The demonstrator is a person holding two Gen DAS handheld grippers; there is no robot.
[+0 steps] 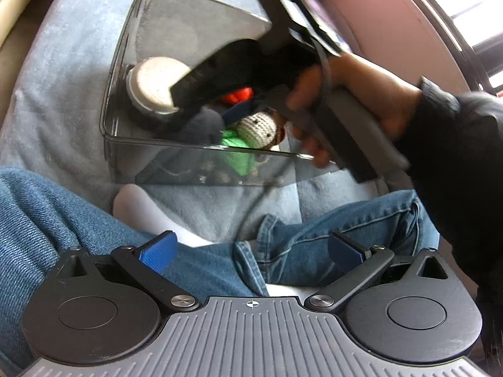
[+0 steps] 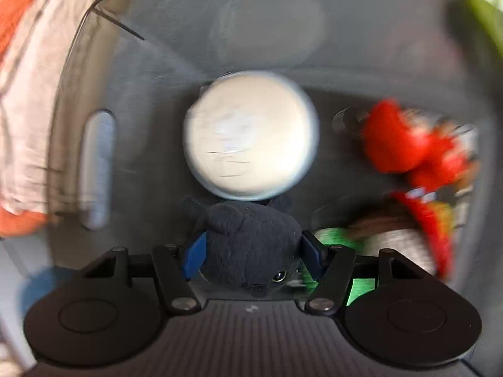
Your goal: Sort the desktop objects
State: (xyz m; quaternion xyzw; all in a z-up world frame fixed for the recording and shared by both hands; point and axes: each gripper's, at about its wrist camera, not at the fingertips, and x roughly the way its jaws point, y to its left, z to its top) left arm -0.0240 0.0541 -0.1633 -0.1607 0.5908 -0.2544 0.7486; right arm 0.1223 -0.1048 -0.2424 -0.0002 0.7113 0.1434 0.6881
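Daylit, fisheye-bent edges; right wrist view smeared by motion blur (left sharper).

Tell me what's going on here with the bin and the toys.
A person is sorting small things into a clear bin. The right tool reaches down into it with a dark plush toy between its fingers, beside a round white container and a crocheted doll. The left tool is open and empty over the person's lap.

dark plush toy [image 2: 251, 245] inside smoky bin [image 2: 151, 72].

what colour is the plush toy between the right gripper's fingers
Dark grey plush toy, clearest in the right wrist view.
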